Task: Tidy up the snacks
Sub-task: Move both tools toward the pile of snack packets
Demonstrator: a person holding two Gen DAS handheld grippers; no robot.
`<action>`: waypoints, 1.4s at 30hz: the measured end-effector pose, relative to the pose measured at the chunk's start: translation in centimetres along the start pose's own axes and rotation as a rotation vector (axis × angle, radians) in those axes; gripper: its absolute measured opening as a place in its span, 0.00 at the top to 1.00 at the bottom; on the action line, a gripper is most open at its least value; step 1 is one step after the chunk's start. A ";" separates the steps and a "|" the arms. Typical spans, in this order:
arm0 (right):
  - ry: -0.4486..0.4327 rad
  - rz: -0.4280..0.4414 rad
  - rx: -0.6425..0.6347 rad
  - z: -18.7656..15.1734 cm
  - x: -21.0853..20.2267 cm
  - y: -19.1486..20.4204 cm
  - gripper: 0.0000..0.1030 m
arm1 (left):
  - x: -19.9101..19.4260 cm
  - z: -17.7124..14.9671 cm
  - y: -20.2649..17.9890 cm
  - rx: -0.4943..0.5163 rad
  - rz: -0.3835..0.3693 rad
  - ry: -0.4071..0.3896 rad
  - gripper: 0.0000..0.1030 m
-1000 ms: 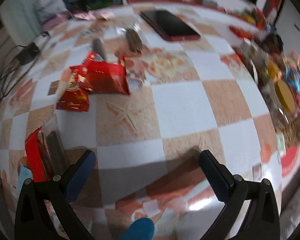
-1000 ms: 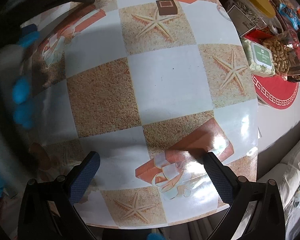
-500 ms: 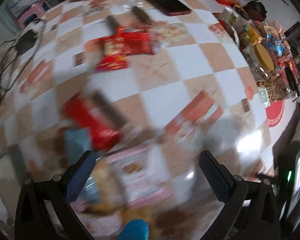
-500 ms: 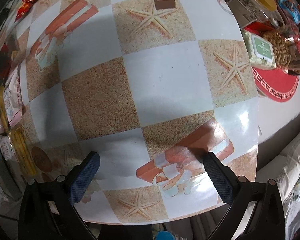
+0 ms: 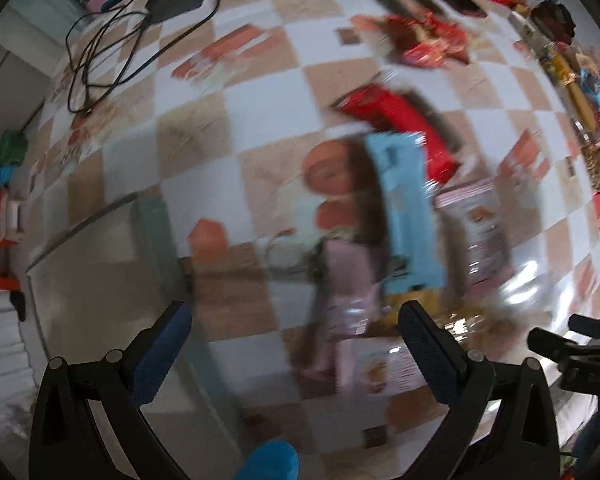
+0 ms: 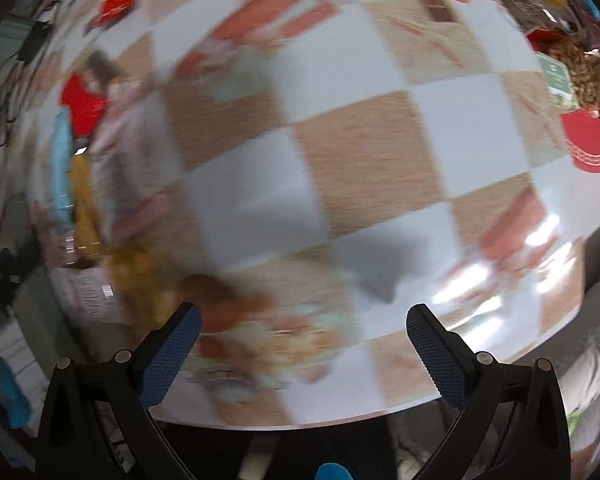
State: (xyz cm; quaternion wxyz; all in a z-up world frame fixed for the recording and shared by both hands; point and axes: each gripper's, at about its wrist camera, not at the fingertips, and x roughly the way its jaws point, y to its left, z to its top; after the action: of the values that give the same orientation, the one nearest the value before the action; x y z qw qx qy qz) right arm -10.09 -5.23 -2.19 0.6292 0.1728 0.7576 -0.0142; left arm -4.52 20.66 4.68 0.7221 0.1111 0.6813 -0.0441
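Left wrist view shows my left tool (image 5: 292, 350) with its jaws spread wide and nothing between them, poised above a loose cluster of snack packets on the checkered worktop (image 5: 204, 148). I take the light blue packet (image 5: 406, 216) as my landmark: a pink packet (image 5: 348, 292) lies just beside it on the side nearer my tool, a red packet (image 5: 404, 120) sits just beyond its far end, and a pale printed packet (image 5: 480, 236) lies on its other flank. Further beyond the blue packet is a small heap of red wrappers (image 5: 428, 40), well apart from the cluster. Everything is smeared by motion blur, so I cannot say which packets overlap or merely touch. I judge that I keep the jaws apart because I am choosing a packet to grasp, and the flat packets lie side by side because they are being gathered into one group. A black cable (image 5: 112, 40) lies coiled far from the blue packet, toward the far-left edge of the worktop. On the right wrist view my right tool (image 6: 300, 350) is likewise agape and empty, over a bare stretch of worktop (image 6: 360, 168); the blue packet (image 6: 62, 168) shows at the left there, with containers of nuts (image 6: 580, 68) far across on the opposite side.
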 end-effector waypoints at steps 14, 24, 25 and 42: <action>0.063 -0.071 -0.209 0.1 3.1 8.4 0.00 | 5.1 2.2 0.1 0.080 0.037 0.060 0.00; 0.052 -0.067 -0.174 0.3 2.5 7.7 0.00 | 6.7 0.6 3.9 0.044 0.007 0.061 0.00; 0.054 -0.048 -0.173 0.3 1.9 7.4 0.00 | 6.7 0.4 4.0 0.049 0.011 0.065 0.00; 0.041 -0.181 -0.237 0.3 4.3 12.7 0.00 | 6.9 -2.6 4.3 -0.096 -0.068 0.053 0.00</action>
State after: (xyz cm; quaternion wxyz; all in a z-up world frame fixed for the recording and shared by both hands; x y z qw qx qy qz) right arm -6.94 7.69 -3.90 0.6258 0.0286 0.7791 0.0223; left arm -5.62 26.00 -1.84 0.7064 0.0544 0.7049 -0.0328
